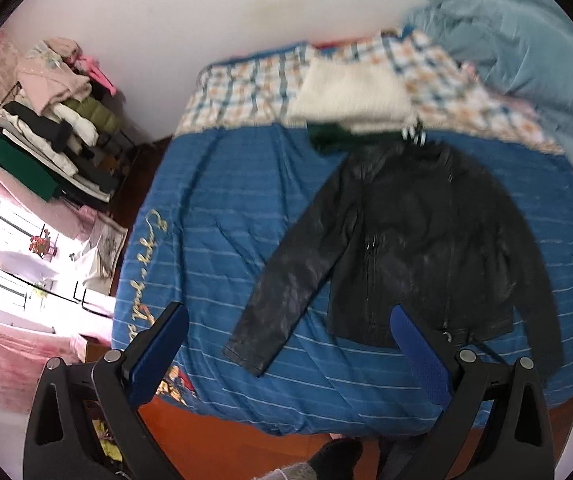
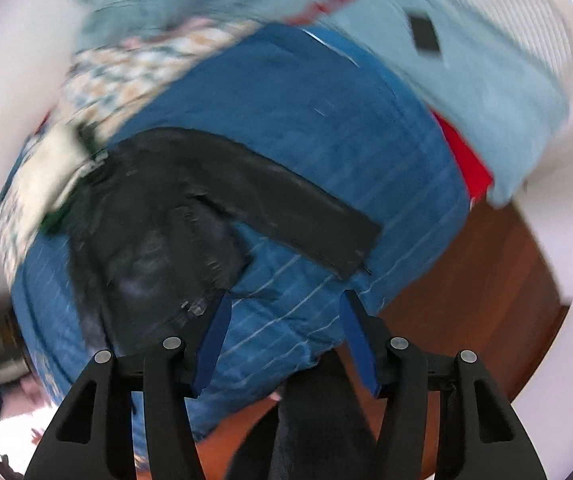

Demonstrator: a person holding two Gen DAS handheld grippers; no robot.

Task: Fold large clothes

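A black leather jacket (image 1: 414, 240) lies spread flat, front up, on a blue striped bedspread (image 1: 214, 208), with both sleeves stretched out. My left gripper (image 1: 286, 320) is open and empty, held above the bed's near edge, short of the jacket's hem. In the right wrist view the jacket (image 2: 158, 216) lies ahead to the left, one sleeve (image 2: 306, 216) reaching right. My right gripper (image 2: 284, 304) is open and empty above the bedspread (image 2: 326, 128), near the jacket's hem corner. This view is blurred.
A folded white and green garment (image 1: 350, 100) lies beyond the jacket's collar on a checked blanket (image 1: 246, 88). A light blue quilt (image 1: 526, 60) is heaped at the right. A rack of stacked clothes (image 1: 54, 128) stands left. Wooden floor (image 2: 466, 280) borders the bed.
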